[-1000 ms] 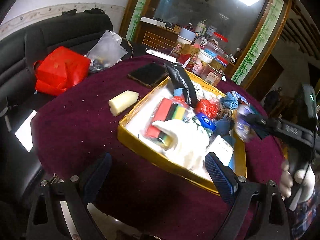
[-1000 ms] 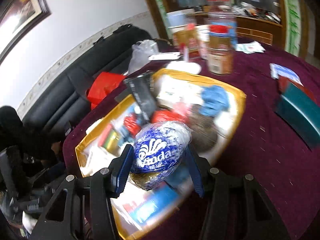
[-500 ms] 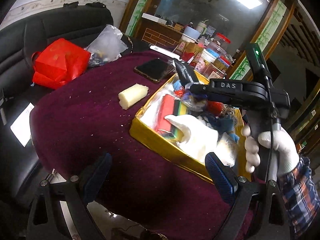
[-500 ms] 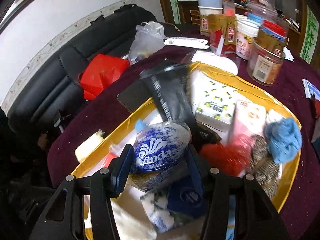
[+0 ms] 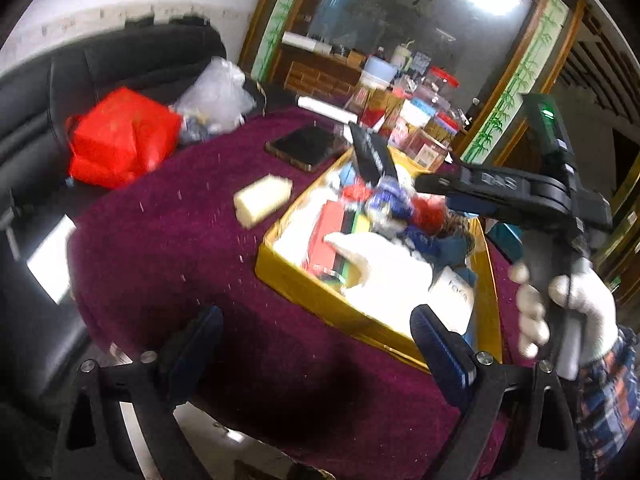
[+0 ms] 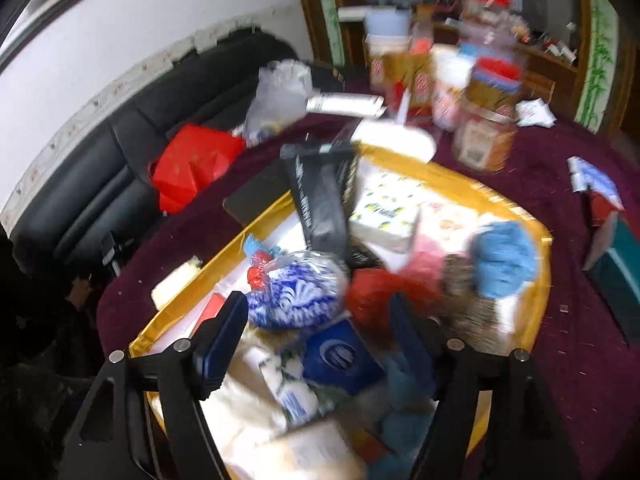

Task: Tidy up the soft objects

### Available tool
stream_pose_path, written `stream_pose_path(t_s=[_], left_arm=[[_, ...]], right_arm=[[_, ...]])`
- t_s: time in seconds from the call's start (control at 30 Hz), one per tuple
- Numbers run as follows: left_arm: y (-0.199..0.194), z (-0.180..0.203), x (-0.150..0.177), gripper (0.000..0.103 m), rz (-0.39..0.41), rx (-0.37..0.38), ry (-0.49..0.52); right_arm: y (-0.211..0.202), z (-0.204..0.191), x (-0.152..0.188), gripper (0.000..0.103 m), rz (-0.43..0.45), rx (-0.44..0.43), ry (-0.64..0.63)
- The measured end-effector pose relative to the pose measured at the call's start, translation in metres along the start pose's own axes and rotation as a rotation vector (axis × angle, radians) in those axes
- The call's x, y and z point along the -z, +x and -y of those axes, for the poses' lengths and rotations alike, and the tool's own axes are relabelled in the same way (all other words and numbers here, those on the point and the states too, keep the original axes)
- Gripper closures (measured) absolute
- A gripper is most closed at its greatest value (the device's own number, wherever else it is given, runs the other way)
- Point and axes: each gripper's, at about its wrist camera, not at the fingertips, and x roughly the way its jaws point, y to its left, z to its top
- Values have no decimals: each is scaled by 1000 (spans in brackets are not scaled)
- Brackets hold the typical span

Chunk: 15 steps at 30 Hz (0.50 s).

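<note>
1. Left wrist view: left gripper [image 5: 316, 344] held above the near edge of the maroon tablecloth [image 5: 168, 248], jaws wide apart with nothing between them. Ahead, a gold tray [image 5: 316, 284] crammed with soft items, a white glove [image 5: 384, 260] lying on top near the front. Off the tray's left side on the cloth, a pale sponge block [image 5: 262, 199], apart from the rim. Beyond it, a dark phone [image 5: 306, 147]. Over the tray, a gloved right hand [image 5: 568, 312] gripping the right gripper, its tip blurred against the blue-and-white tissue pack [image 5: 386, 200].

2. Right wrist view: right gripper [image 6: 316, 326] with jaws parted, the blue-and-white tissue pack [image 6: 298, 294] lying in the tray just past the fingertips, apparently free of them, though motion blur leaves contact uncertain. Beside the pack, a red mesh scrubber [image 6: 384, 294] and a blue cloth [image 6: 504, 258]; behind, a black pouch [image 6: 322, 200] leaning upright
</note>
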Motion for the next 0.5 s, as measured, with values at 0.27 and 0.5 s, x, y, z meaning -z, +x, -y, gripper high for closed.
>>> stream_pose_path(t_s=[0.27, 0.5], left_arm=[[-67, 47, -1, 0, 368, -273, 162], [-60, 74, -6, 0, 310, -20, 134]], right_arm=[[-94, 25, 65, 19, 249, 46, 58], [-130, 45, 122, 13, 338, 150, 122]])
